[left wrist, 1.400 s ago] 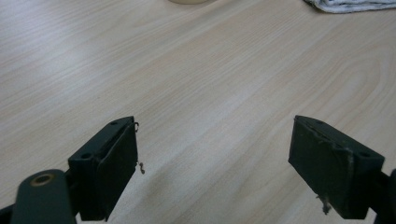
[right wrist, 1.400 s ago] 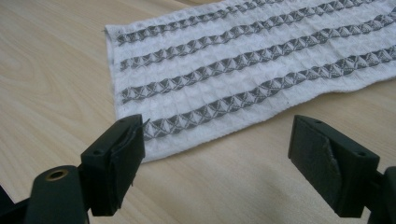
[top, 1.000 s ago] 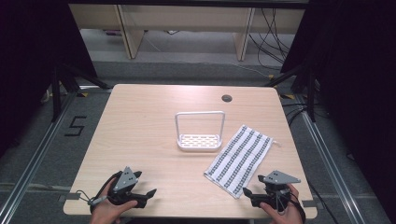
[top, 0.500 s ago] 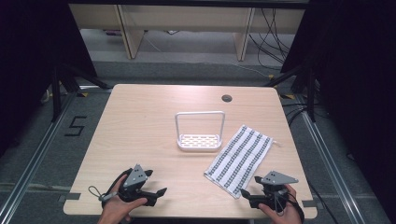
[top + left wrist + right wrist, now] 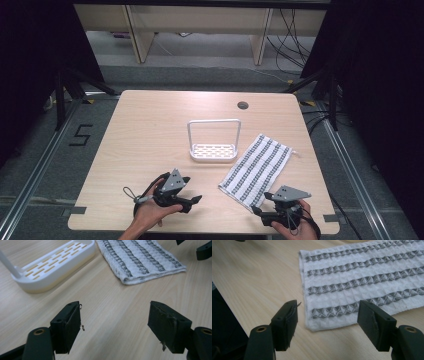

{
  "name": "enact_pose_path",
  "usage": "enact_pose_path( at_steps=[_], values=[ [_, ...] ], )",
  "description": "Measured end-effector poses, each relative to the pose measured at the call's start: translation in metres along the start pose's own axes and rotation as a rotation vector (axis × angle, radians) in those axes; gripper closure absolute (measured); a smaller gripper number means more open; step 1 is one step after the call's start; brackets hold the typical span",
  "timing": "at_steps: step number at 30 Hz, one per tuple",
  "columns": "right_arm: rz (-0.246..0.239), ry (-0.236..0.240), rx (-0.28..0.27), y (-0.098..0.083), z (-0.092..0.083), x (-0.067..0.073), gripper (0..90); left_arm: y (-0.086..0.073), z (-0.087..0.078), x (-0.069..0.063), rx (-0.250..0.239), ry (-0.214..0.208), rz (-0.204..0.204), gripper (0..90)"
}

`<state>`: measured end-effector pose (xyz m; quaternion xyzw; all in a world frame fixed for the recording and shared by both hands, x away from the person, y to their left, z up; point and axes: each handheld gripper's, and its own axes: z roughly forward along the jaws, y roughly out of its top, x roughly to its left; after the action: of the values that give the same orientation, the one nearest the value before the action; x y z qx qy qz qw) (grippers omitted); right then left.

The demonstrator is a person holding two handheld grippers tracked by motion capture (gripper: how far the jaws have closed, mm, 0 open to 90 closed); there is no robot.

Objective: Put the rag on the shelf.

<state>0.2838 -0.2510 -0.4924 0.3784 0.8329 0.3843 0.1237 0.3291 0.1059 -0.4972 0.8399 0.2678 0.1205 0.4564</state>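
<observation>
My left tool (image 5: 196,199) has slid rightward along the lower edge since a second ago, jaws narrowing a little but apart, gripping nothing. My right tool (image 5: 327,322), low right, jaws also just closing, apart, straddles the striped towel's (image 5: 362,282) near corner. Beyond, the white soap rack (image 5: 214,151) stands mid-bench (image 5: 145,130).

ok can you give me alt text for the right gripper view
A folded white cloth with grey stripes lies flat on a pale wooden table, its near corner just ahead of the right gripper. The gripper's two black jaws rise from the bottom edge, standing open with nothing between them but table and the cloth's edge.
</observation>
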Motion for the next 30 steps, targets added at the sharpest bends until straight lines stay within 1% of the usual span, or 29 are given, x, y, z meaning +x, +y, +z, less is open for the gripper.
enact_pose_path(
  at_steps=[1, 2, 4, 5, 6, 7, 8, 9, 10, 11, 12, 13, 14, 15, 16, 17, 18, 19, 20, 21, 22, 23, 24, 25, 26, 27, 28, 29, 30],
  values=[
    [0.000, 0.000, 0.000, 0.000, 0.000, 0.000, 34.1, 0.002, 0.004, -0.001, -0.002, -0.004, -0.002, 25.7],
    [-0.006, -0.001, -0.001, 0.000, 0.001, 0.002, 35.9, 0.007, 0.009, -0.001, 0.010, -0.007, 0.027, 26.4],
    [-0.019, 0.000, 0.006, 0.001, 0.001, 0.003, 36.9, 0.009, 0.013, -0.002, 0.008, -0.009, 0.019, 27.1],
    [-0.019, 0.000, 0.006, 0.001, 0.001, 0.003, 36.9, 0.011, 0.015, -0.002, 0.018, -0.017, 0.035, 27.1],
    [-0.014, 0.003, 0.006, 0.001, 0.002, 0.004, 38.2, 0.013, 0.019, -0.003, 0.009, -0.024, 0.025, 28.7],
    [-0.014, 0.003, 0.006, 0.001, 0.002, 0.004, 38.2, 0.015, 0.021, -0.002, 0.019, -0.022, 0.036, 28.7],
    [-0.032, -0.005, 0.005, 0.001, 0.003, 0.005, 39.0, 0.018, 0.028, -0.003, 0.016, -0.039, 0.023, 29.9],
    [-0.032, -0.005, 0.005, 0.001, 0.003, 0.005, 39.0, 0.018, 0.028, -0.003, 0.016, -0.039, 0.023, 32.6],
    [-0.015, 0.005, 0.015, 0.002, 0.004, 0.006, 39.4, 0.019, 0.031, -0.004, 0.025, -0.042, 0.035, 32.6],
    [-0.015, 0.004, 0.011, 0.002, 0.004, 0.007, 39.5, 0.021, 0.033, -0.004, 0.038, -0.042, 0.051, 35.8],
    [-0.018, 0.016, 0.025, 0.002, 0.005, 0.009, 40.0, 0.024, 0.039, -0.006, 0.044, -0.048, 0.051, 35.3],
    [-0.018, 0.016, 0.025, 0.002, 0.005, 0.009, 40.0, 0.024, 0.039, -0.006, 0.044, -0.048, 0.051, 35.2],
    [-0.035, 0.013, 0.030, 0.003, 0.007, 0.009, 41.7, 0.026, 0.042, -0.007, 0.056, -0.046, 0.054, 35.2],
    [-0.035, 0.013, 0.030, 0.003, 0.007, 0.009, 41.7, 0.027, 0.043, -0.006, 0.065, -0.051, 0.068, 35.2],
    [-0.028, 0.009, 0.035, 0.002, 0.007, 0.010, 42.1, 0.028, 0.045, -0.007, 0.077, -0.056, 0.067, 35.3],
    [-0.033, 0.005, 0.035, 0.002, 0.008, 0.010, 42.5, 0.030, 0.048, -0.009, 0.071, -0.060, 0.061, 35.7],
    [-0.037, -0.002, 0.037, 0.002, 0.008, 0.010, 42.9, 0.031, 0.051, -0.009, 0.068, -0.062, 0.077, 36.2],
    [-0.029, 0.001, 0.045, 0.003, 0.008, 0.010, 43.3, 0.032, 0.051, -0.009, 0.080, -0.061, 0.081, 37.1],
    [-0.027, 0.002, 0.046, 0.003, 0.009, 0.010, 43.8, 0.034, 0.056, -0.011, 0.073, -0.068, 0.076, 37.4],
    [-0.035, 0.008, 0.043, 0.002, 0.010, 0.008, 44.5, 0.035, 0.058, -0.011, 0.086, -0.068, 0.099, 39.4],
    [-0.042, -0.004, 0.043, 0.002, 0.010, 0.008, 45.2, 0.036, 0.060, -0.012, 0.091, -0.072, 0.110, 40.6],
    [-0.043, 0.002, 0.045, 0.002, 0.011, 0.007, 45.7, 0.036, 0.062, -0.014, 0.079, -0.073, 0.104, 41.4],
    [-0.031, -0.003, 0.049, 0.002, 0.011, 0.008, 46.2, 0.036, 0.065, -0.016, 0.082, -0.075, 0.104, 42.2],
    [-0.037, -0.002, 0.054, 0.002, 0.011, 0.008, 46.7, 0.038, 0.065, -0.015, 0.101, -0.077, 0.134, 43.5],
    [-0.034, -0.005, 0.053, 0.002, 0.011, 0.009, 47.1, 0.038, 0.068, -0.016, 0.098, -0.081, 0.134, 44.0],
    [-0.026, -0.003, 0.058, 0.002, 0.011, 0.010, 47.6, 0.040, 0.070, -0.017, 0.104, -0.074, 0.152, 44.4],
    [-0.035, -0.005, 0.064, 0.002, 0.011, 0.010, 48.0, 0.041, 0.070, -0.017, 0.108, -0.064, 0.180, 45.2],
    [-0.047, -0.005, 0.057, 0.002, 0.012, 0.010, 48.1, 0.042, 0.072, -0.018, 0.114, -0.061, 0.194, 45.4],
    [-0.048, -0.009, 0.067, 0.002, 0.011, 0.010, 48.1, 0.042, 0.073, -0.017, 0.120, -0.058, 0.205, 46.1]
  ],
)
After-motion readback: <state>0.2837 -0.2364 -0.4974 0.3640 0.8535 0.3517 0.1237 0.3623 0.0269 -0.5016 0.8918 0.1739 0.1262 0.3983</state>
